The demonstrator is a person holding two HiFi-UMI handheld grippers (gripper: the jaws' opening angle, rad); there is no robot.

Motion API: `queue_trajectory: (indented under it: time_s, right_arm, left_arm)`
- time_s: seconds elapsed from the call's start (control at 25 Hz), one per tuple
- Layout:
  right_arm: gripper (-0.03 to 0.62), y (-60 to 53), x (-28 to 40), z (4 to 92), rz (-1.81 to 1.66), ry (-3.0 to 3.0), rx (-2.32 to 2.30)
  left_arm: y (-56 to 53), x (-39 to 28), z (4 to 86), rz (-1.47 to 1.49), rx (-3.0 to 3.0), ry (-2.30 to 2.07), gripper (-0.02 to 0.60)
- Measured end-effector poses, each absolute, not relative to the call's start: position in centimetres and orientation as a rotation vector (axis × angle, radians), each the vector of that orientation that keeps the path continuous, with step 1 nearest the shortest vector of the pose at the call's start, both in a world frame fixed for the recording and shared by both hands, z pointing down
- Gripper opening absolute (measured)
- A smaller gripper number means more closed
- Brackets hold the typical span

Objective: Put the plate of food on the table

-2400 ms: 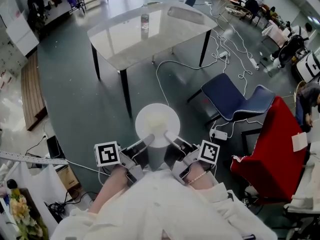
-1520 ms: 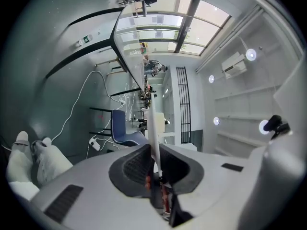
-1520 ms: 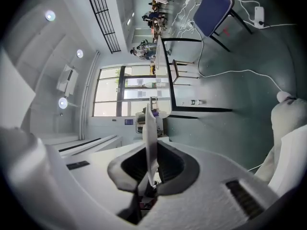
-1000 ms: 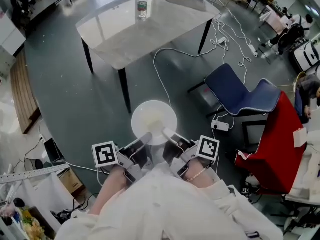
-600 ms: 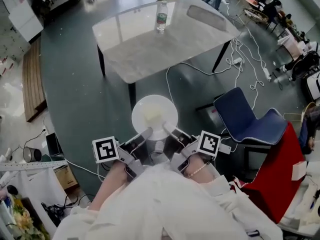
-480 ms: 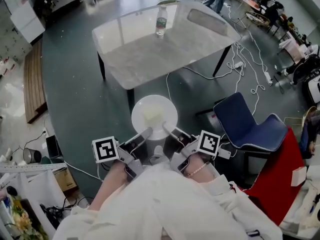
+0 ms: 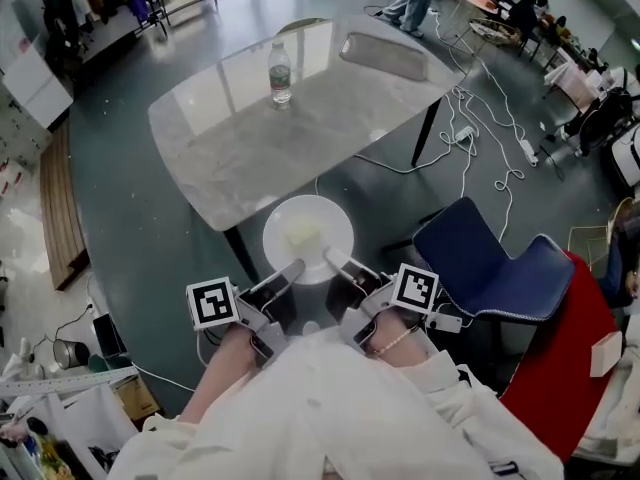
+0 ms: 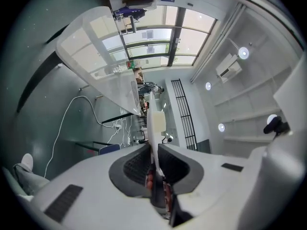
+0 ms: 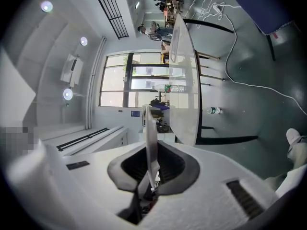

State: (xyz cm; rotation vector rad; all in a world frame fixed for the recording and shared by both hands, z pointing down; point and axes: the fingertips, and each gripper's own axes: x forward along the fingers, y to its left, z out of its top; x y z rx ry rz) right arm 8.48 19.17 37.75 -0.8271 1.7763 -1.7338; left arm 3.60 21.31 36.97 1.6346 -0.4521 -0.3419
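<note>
My left tool (image 7: 293,269) and right tool (image 7: 331,259) are each clamped on the near rim of the white plate (image 7: 330,220). I hold it level, pale food (image 7: 300,236) on it, by the desk's (image 7: 230,148) near corner; a bottle (image 7: 280,71) stands farther back.
</note>
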Motion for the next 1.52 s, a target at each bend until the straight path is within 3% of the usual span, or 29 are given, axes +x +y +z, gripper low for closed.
queue_trajectory:
  time_s: [0.76,1.52]
  right_arm:
    - [0.018,18.2,9.0,41.8,-1.915,1.606,-0.747]
    - [0.018,3.2,8.1,39.9,-1.746,1.691,-0.851]
  left_arm:
    - [20.3,4.1,40.7,-0.301,1.522,-0.526,0.041]
    - [5.0,3.2,38.7,-0.287,1.583,-0.407,0.044]
